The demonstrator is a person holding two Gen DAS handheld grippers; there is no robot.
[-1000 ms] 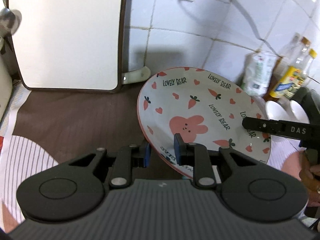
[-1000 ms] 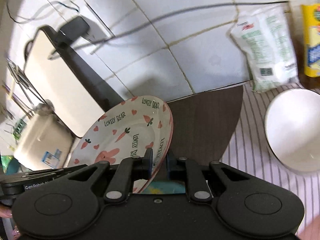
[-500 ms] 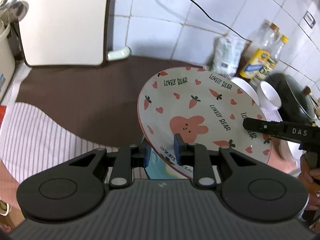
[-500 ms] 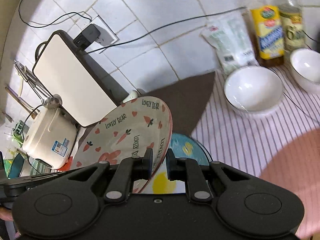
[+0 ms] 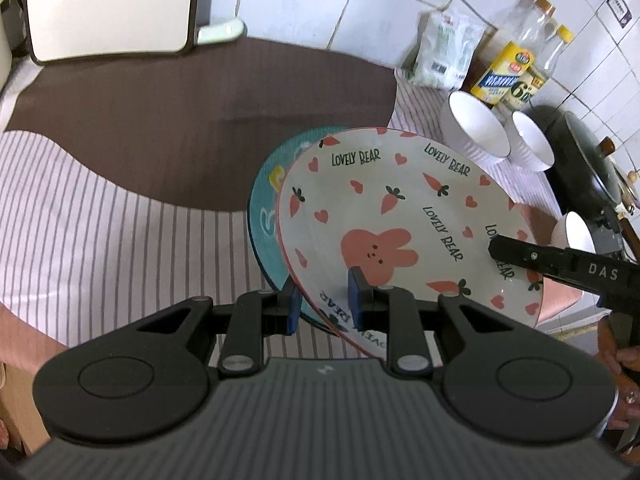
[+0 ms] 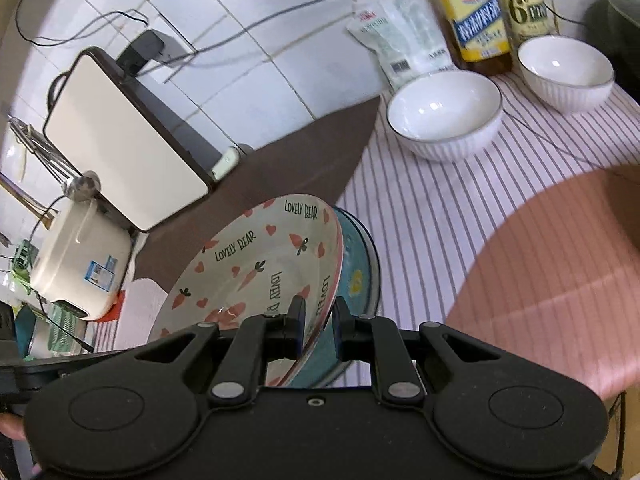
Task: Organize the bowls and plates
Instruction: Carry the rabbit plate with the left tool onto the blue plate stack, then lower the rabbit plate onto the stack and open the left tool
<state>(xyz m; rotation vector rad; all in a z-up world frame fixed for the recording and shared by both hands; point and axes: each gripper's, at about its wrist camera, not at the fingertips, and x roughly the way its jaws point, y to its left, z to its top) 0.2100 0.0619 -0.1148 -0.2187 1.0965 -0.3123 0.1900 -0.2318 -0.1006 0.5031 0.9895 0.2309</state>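
A white plate (image 5: pixel 400 208) printed with a pink rabbit, carrots and "LOVELY BEAR" hangs tilted above the counter, held from two sides. My left gripper (image 5: pixel 324 292) is shut on its near rim. My right gripper (image 6: pixel 318 312) is shut on the opposite rim, and its black finger (image 5: pixel 496 246) shows at the plate's right edge in the left wrist view. Directly under the held plate (image 6: pixel 248 264) a blue plate (image 5: pixel 264 216) lies flat on the striped cloth, mostly covered; its edge (image 6: pixel 360 264) also shows in the right wrist view.
Two white ribbed bowls (image 6: pixel 444 112) (image 6: pixel 564 68) stand near the tiled wall, a third bowl (image 5: pixel 576 232) farther right. Oil bottles (image 6: pixel 476 16), a bag (image 6: pixel 400 36) and a dark pan (image 5: pixel 580 152) line the back. A white board (image 6: pixel 120 136) and a rice cooker (image 6: pixel 80 256) stand at the left.
Both grippers have carried the rabbit plate away from the white board and along the counter. It now hangs over the blue plate, and the bowls and bottles have come into view.
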